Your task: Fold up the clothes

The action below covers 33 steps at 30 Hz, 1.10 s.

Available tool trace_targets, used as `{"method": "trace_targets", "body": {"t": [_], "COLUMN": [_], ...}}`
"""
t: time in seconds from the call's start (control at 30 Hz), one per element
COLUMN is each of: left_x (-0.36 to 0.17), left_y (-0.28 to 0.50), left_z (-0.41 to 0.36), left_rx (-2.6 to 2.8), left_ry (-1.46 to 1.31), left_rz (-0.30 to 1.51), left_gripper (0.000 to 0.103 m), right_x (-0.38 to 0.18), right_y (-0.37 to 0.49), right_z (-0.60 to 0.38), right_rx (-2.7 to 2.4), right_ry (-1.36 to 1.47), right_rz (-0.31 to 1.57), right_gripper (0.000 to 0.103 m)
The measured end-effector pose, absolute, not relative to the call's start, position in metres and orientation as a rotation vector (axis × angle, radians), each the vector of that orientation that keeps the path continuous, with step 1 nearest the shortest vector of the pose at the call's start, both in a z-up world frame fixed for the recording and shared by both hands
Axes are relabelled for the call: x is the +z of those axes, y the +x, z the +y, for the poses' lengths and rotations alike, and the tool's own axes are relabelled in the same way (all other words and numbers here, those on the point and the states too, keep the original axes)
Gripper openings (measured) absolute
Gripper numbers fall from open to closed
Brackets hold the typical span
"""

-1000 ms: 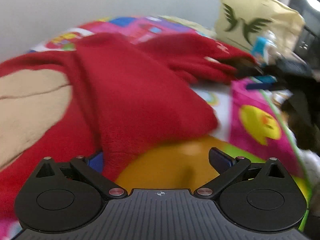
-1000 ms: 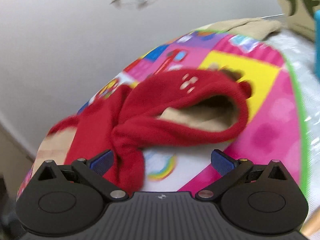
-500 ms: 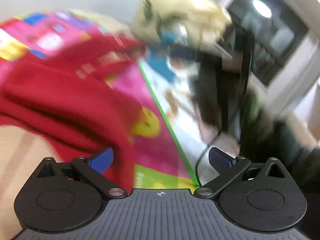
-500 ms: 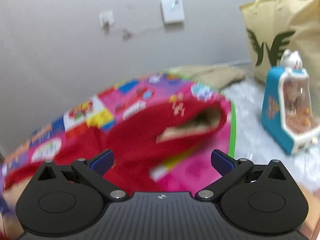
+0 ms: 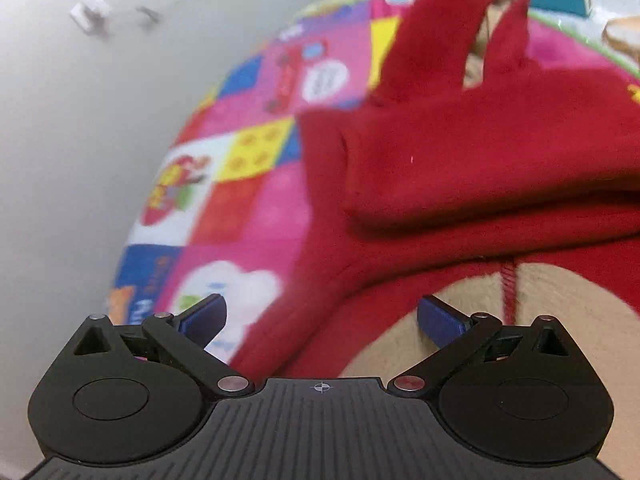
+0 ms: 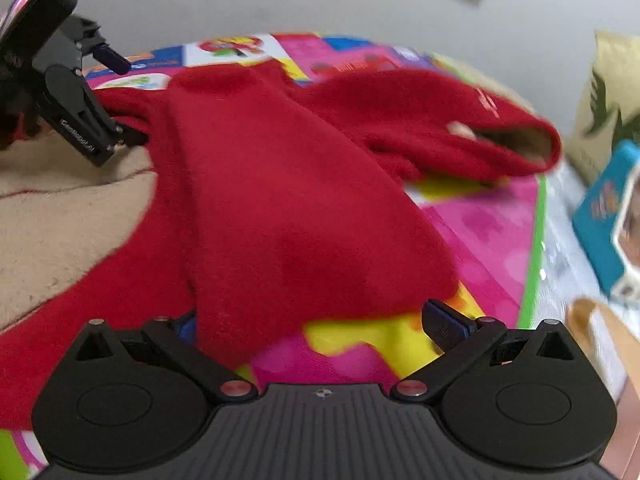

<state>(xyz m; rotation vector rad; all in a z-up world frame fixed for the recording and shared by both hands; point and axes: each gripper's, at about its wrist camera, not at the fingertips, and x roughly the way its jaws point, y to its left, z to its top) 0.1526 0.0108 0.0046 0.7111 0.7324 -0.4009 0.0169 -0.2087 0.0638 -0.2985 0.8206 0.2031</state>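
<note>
Red fleece garment (image 6: 288, 200), fuzzy pile, tan plush panel (image 6: 60, 208) on its front, lies flat on the glossy patchwork play mat (image 6: 492, 232). One sleeve (image 6: 280, 216) is folded across the body, a thick soft band; the hood (image 6: 452, 128) points away toward the wall, opening showing tan lining. Left gripper (image 5: 320, 316): fingers apart, nothing between them, hovering over the garment's edge and tan panel (image 5: 568, 300). Right gripper (image 6: 320, 324): fingers spread, the sleeve end sits between them, not clamped. Blue boxy toy (image 6: 604, 216) and cream bag (image 6: 600, 96) off the mat's right edge.
</note>
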Motion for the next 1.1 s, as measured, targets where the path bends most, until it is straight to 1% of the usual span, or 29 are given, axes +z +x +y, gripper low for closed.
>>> {"method": "trace_targets", "body": {"t": [0.07, 0.2, 0.27, 0.37, 0.43, 0.57, 0.67, 0.7, 0.8, 0.9, 0.97, 1.0, 1.1], "left_x": [0.001, 0.004, 0.004, 0.005, 0.006, 0.009, 0.016, 0.022, 0.039, 0.05, 0.044, 0.04, 0.021], "left_y": [0.165, 0.187, 0.184, 0.164, 0.139, 0.093, 0.069, 0.065, 0.061, 0.079, 0.101, 0.112, 0.136], "left_z": [0.008, 0.034, 0.056, 0.094, 0.109, 0.125, 0.13, 0.128, 0.118, 0.095, 0.078, 0.069, 0.054], "left_rx": [-0.374, -0.258, -0.24, -0.238, -0.209, -0.184, -0.229, -0.25, -0.328, -0.45, -0.507, -0.532, -0.539], "left_ry": [0.666, 0.496, 0.354, 0.148, 0.126, 0.118, 0.1, 0.116, 0.171, 0.216, 0.21, 0.205, 0.2], "left_rz": [0.723, 0.807, 0.851, 0.943, 0.941, 0.954, 0.953, 0.924, 0.823, 0.733, 0.726, 0.729, 0.779], "left_gripper": [0.103, 0.103, 0.103, 0.103, 0.103, 0.103, 0.103, 0.103, 0.103, 0.103, 0.103, 0.103, 0.103], "right_x": [0.065, 0.062, 0.061, 0.055, 0.05, 0.055, 0.093, 0.113, 0.173, 0.207, 0.205, 0.196, 0.149], "right_y": [0.028, 0.068, 0.092, 0.122, 0.135, 0.138, 0.128, 0.125, 0.135, 0.191, 0.244, 0.274, 0.349], "right_z": [-0.224, -0.227, -0.225, -0.206, -0.192, -0.19, -0.218, -0.23, -0.261, -0.274, -0.276, -0.277, -0.27], "right_rx": [0.174, 0.091, 0.055, 0.06, 0.09, 0.173, 0.378, 0.435, 0.49, 0.431, 0.406, 0.416, 0.329], "right_ry": [-0.286, -0.451, -0.534, -0.613, -0.634, -0.629, -0.474, -0.386, -0.071, 0.19, 0.347, 0.432, 0.62], "right_rz": [0.836, 0.732, 0.667, 0.589, 0.588, 0.662, 0.784, 0.791, 0.728, 0.635, 0.672, 0.725, 0.9], "right_gripper": [0.103, 0.103, 0.103, 0.103, 0.103, 0.103, 0.103, 0.103, 0.103, 0.103, 0.103, 0.103, 0.103]}}
